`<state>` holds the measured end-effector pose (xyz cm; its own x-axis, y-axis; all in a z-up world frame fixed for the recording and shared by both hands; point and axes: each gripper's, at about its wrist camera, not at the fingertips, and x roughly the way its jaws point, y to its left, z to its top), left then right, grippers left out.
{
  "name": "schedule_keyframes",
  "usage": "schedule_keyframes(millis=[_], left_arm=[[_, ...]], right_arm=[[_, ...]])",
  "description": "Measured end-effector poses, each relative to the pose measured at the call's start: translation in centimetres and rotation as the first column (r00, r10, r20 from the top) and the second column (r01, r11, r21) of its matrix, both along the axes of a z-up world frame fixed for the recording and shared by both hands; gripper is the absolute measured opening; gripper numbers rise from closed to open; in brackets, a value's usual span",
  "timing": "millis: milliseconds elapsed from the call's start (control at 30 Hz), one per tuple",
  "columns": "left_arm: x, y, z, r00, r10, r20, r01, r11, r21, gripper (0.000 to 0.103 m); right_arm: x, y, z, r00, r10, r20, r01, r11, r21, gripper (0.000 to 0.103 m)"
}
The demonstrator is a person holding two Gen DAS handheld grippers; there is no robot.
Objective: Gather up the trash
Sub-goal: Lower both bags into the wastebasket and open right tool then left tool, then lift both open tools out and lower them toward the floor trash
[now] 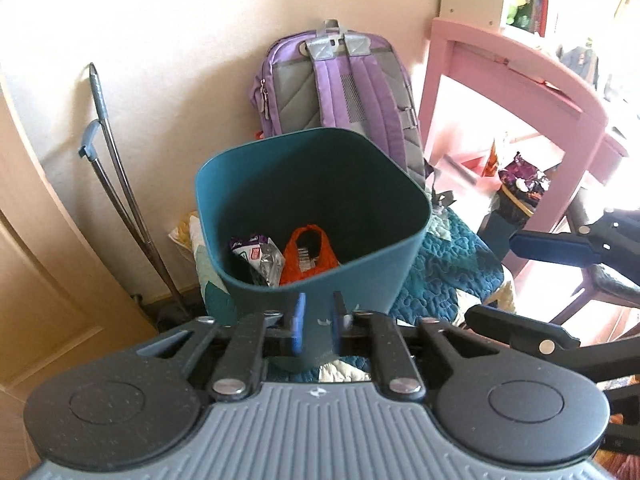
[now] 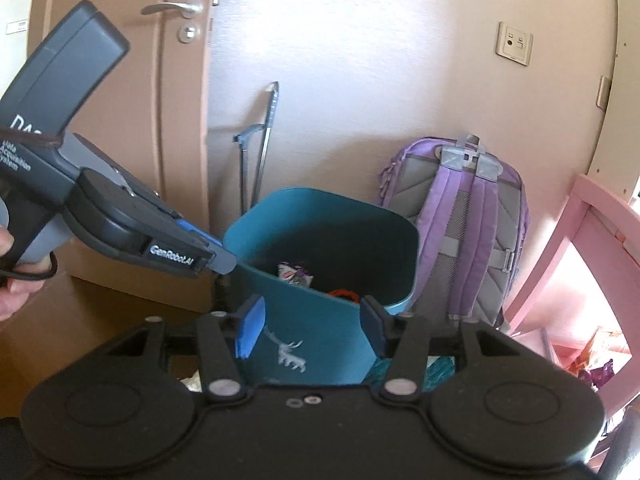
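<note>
A teal bin [image 1: 320,216] stands directly ahead of both tongs, its rim beyond their tips, with nothing between the pads of either. The left tongs [image 1: 318,326] are parted by a narrow gap; the right tongs [image 2: 312,330] are spread wider, framing the bin's near wall and its pale deer motif [image 2: 290,354]. The left wrist view looks down into the bin, where an orange bag [image 1: 306,256] lies beside a silver-and-purple wrapper [image 1: 256,254] on the bottom. The right wrist view shows only the tops of that trash, but takes in the left tongs from the side, a hand [image 2: 12,280] on their grip, and a door [image 2: 132,120]. A purple backpack [image 1: 332,84] leans on the wall behind.
</note>
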<state>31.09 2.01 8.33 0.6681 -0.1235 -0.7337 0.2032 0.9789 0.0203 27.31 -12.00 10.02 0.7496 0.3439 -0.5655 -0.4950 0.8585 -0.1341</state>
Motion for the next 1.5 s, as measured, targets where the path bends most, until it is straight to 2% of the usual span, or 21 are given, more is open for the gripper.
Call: schedule_keyframes(millis=[33, 67, 100, 133, 267, 433, 633, 767, 800, 967, 1133, 1200, 1300, 1367, 1400, 1500], left_arm=[[-0.9, 0.2, 0.1, 1.0, -0.002, 0.009, 0.002, 1.0, 0.0, 0.037], [-1.6, 0.3, 0.1, 1.0, -0.005, 0.021, 0.005, 1.0, -0.001, 0.061], [-2.4, 0.5, 0.2, 0.999, -0.008, 0.042, 0.008, 1.0, -0.003, 0.08], [-3.2, 0.6, 0.2, 0.998, -0.009, 0.065, 0.009, 1.0, -0.001, 0.083], [-5.6, 1.2, -0.6, 0.997, -0.037, 0.074, 0.038, 0.999, -0.003, 0.083], [-8.3, 2.3, -4.0, 0.996, -0.078, 0.048, 0.077, 0.997, 0.015, 0.084], [-9.6, 3.9, -10.8, 0.993, -0.118, -0.024, 0.119, 0.991, 0.057, 0.084], [-9.1, 5.0, -15.9, 0.982, -0.157, -0.105, 0.163, 0.986, 0.045, 0.098], [-8.9, 5.1, -17.3, 0.979, -0.168, -0.116, 0.175, 0.983, 0.049, 0.099], [-7.5, 4.8, -24.4, 0.948, -0.231, -0.218, 0.253, 0.964, 0.079, 0.099], [-5.5, 3.6, -33.2, 0.893, -0.25, -0.374, 0.301, 0.95, 0.085, 0.099], [-4.4, 3.1, -36.9, 0.867, -0.228, -0.442, 0.298, 0.95, 0.094, 0.099], [-2.5, 2.4, -42.8, 0.829, -0.116, -0.547, 0.227, 0.964, 0.14, 0.099], [-1.9, 1.6, -46.6, 0.802, -0.036, -0.597, 0.203, 0.955, 0.215, 0.099], [-1.7, 1.2, -48.2, 0.79, -0.015, -0.613, 0.195, 0.954, 0.228, 0.099], [-1.2, 0.8, -52.9, 0.736, 0.054, -0.675, 0.111, 0.974, 0.199, 0.099]], right_arm=[[-0.5, 0.0, 0.0, 1.0, 0.004, -0.002, -0.004, 1.0, 0.003, 0.052], [-1.0, -0.1, 0.0, 1.0, 0.01, -0.005, -0.01, 1.0, 0.009, 0.052], [-1.5, -0.1, -0.1, 1.0, 0.017, -0.007, -0.017, 1.0, 0.012, 0.053], [-2.0, -0.1, -0.1, 1.0, 0.02, -0.006, -0.02, 1.0, 0.012, 0.053], [-3.5, -0.2, -0.5, 0.999, 0.038, -0.015, -0.038, 0.999, 0.027, 0.054], [-5.0, -0.4, -3.1, 0.997, 0.045, -0.057, -0.043, 0.999, 0.03, 0.056], [-5.0, -0.2, -9.2, 0.983, 0.035, -0.181, -0.031, 0.999, 0.025, 0.06], [-3.9, -0.3, -14.5, 0.958, -0.008, -0.287, 0.015, 1.0, 0.021, 0.06], [-3.5, -0.4, -16.1, 0.948, -0.024, -0.316, 0.032, 0.999, 0.02, 0.06], [-2.0, -1.6, -24.1, 0.883, -0.126, -0.452, 0.143, 0.99, 0.003, 0.06], [0.7, -2.7, -32.8, 0.788, -0.253, -0.561, 0.259, 0.963, -0.07, 0.06], [1.6, -3.0, -35.9, 0.756, -0.293, -0.584, 0.287, 0.952, -0.107, 0.06], [3.1, -3.5, -40.1, 0.694, -0.343, -0.633, 0.334, 0.932, -0.139, 0.06], [4.2, -3.9, -43.0, 0.658, -0.37, -0.656, 0.359, 0.92, -0.159, 0.06], [4.7, -4.1, -44.4, 0.636, -0.382, -0.671, 0.373, 0.913, -0.167, 0.06], [6.0, -4.7, -48.4, 0.564, -0.409, -0.718, 0.403, 0.895, -0.193, 0.06]])
